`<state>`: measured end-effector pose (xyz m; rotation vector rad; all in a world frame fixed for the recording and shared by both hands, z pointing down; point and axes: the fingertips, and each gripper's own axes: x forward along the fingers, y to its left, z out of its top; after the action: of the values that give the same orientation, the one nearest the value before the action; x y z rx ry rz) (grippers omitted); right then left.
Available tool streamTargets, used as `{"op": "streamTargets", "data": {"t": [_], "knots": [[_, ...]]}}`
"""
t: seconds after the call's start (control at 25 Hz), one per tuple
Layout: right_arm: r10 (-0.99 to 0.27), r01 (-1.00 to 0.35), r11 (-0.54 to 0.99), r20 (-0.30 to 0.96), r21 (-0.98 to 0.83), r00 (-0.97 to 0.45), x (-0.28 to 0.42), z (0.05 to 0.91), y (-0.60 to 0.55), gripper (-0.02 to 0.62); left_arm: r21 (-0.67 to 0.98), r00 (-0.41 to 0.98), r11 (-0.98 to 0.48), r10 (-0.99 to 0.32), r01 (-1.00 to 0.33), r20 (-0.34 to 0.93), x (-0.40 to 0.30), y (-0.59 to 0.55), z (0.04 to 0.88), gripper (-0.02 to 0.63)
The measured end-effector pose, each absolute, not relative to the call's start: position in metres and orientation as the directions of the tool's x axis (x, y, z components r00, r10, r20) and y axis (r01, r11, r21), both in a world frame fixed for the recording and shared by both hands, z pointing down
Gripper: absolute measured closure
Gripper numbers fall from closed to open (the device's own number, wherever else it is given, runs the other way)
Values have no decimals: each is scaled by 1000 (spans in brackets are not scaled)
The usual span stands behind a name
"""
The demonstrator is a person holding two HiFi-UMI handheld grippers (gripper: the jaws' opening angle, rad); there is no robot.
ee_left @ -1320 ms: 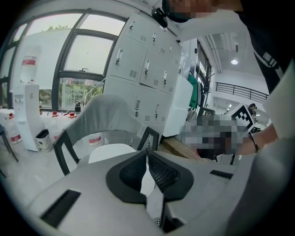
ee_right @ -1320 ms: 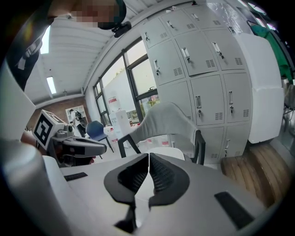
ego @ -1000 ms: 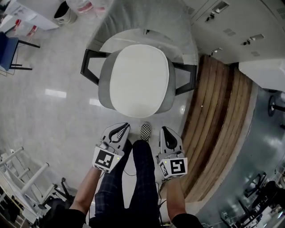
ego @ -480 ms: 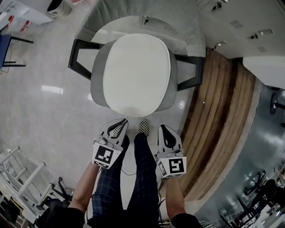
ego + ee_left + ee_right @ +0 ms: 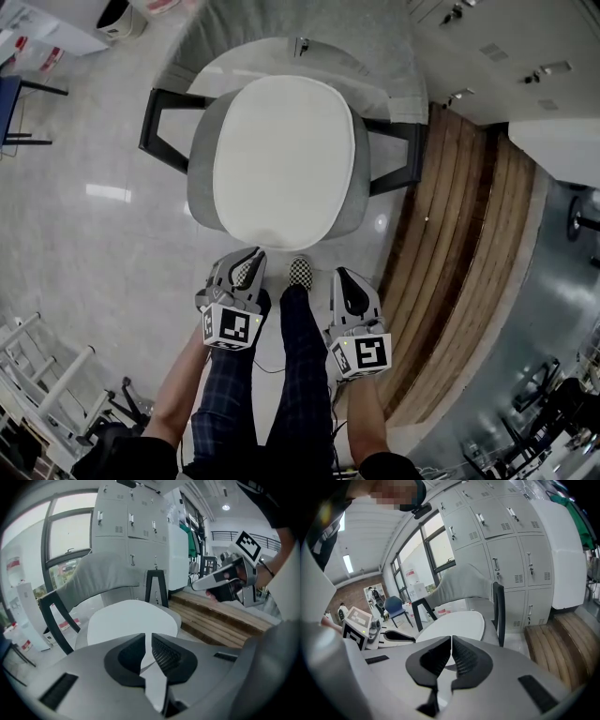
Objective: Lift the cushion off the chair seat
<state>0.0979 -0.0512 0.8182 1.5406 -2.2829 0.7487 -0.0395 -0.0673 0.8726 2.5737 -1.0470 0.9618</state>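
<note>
A white oval cushion [image 5: 279,159] lies flat on the grey seat of a chair [image 5: 202,178] with black arms and a grey backrest. Both grippers hang in front of the seat's front edge, apart from the cushion. My left gripper [image 5: 250,257] is shut with nothing between its pads; in its own view the cushion [image 5: 131,623] lies just beyond its tips [image 5: 148,638]. My right gripper [image 5: 340,275] is also shut and empty, and its view shows the cushion [image 5: 457,623] ahead of its tips [image 5: 451,641].
The person's leg and checkered shoe [image 5: 301,272] stand between the two grippers. A low wooden platform [image 5: 459,234] runs along the right of the chair, with grey lockers [image 5: 129,531] behind it. A white rack [image 5: 42,375] stands at the lower left and a blue chair [image 5: 14,103] at the far left.
Both grippers have sunk a little in front of the seat and the left one has rolled. Both stay shut. The cushion has not moved.
</note>
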Motion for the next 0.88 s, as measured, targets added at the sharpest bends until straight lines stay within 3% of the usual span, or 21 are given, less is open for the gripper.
{"op": "streamTargets", "data": {"t": [0.08, 0.24, 0.4, 0.56, 0.88], "knots": [[-770, -921, 292, 508, -259, -387, 98, 820, -51, 566, -108, 515, -747, -548, -656, 659, -39, -67, 880, 573], [-767, -920, 286, 512, -266, -387, 100, 822, -50, 566, -184, 501, -803, -513, -566, 697, -32, -60, 894, 464], [-767, -919, 277, 511, -282, -388, 102, 823, -49, 566, -249, 484, -838, -495, -486, 721, -25, -53, 911, 405], [-766, -918, 267, 514, -293, -386, 104, 828, -47, 566, -326, 430, -810, -548, -487, 718, -26, -61, 921, 344], [-767, -924, 224, 529, -310, -363, 118, 839, -44, 566, -376, 395, -813, -554, -444, 733, -20, -67, 938, 318]]}}
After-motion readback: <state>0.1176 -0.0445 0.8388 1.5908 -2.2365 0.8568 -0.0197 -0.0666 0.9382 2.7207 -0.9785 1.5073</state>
